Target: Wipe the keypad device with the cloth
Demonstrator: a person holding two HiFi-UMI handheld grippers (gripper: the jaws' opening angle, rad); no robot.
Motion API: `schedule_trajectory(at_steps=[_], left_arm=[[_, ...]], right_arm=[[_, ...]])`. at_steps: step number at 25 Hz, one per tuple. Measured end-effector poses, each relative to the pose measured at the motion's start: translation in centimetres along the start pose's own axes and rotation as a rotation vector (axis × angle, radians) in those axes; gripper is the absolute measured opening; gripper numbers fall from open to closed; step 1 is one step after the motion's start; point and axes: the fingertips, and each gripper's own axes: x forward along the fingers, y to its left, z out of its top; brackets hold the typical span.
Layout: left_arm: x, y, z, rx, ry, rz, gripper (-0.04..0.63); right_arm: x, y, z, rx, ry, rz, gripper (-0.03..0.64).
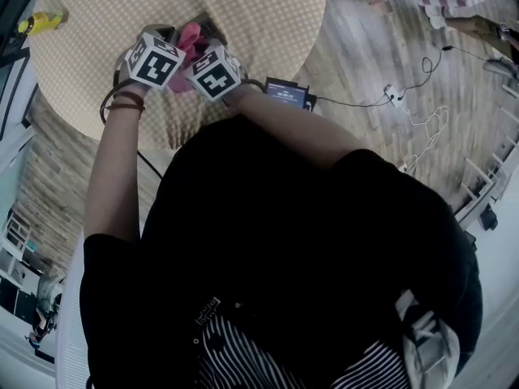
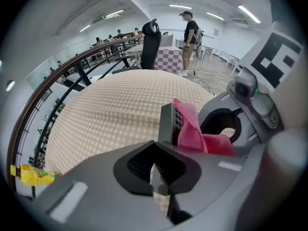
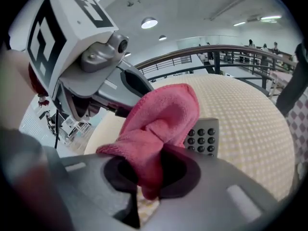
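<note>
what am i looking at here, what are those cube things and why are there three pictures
A person holds two hand-held grippers; the marker cubes are part of them. One picture comes from a head camera looking down, the others from cameras on each gripper. The left gripper clamps the grey keypad device; the right gripper clamps the pink cloth, lying against its keys. Below is a round table with a checked cover and a yellow object at its edge.

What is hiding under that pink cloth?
The pink cloth drapes over a grey keypad device; a few dark round buttons show beside it. The rest of its face is covered.
</note>
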Motion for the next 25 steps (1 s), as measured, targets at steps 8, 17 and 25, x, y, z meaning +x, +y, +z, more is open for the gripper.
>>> schedule_trajectory(at_steps=[8, 17, 25], left_arm=[[0.1, -0.1, 0.0, 0.008, 0.007, -0.007, -0.002], [-0.1, -0.2, 0.1, 0.015, 0.003, -0.001, -0.002], [-0.2, -0.7, 0.1, 0.048, 0.010, 0.013, -0.002]], right_arm=[[0.6, 0.0, -3.3, 0.004, 0.070, 0.017, 0.064], [-0.1, 0.5, 0.5, 0.049, 0.025, 0.025, 0.064], [-0.4, 0.7, 0.0, -0.038, 0.013, 0.014, 0.064]])
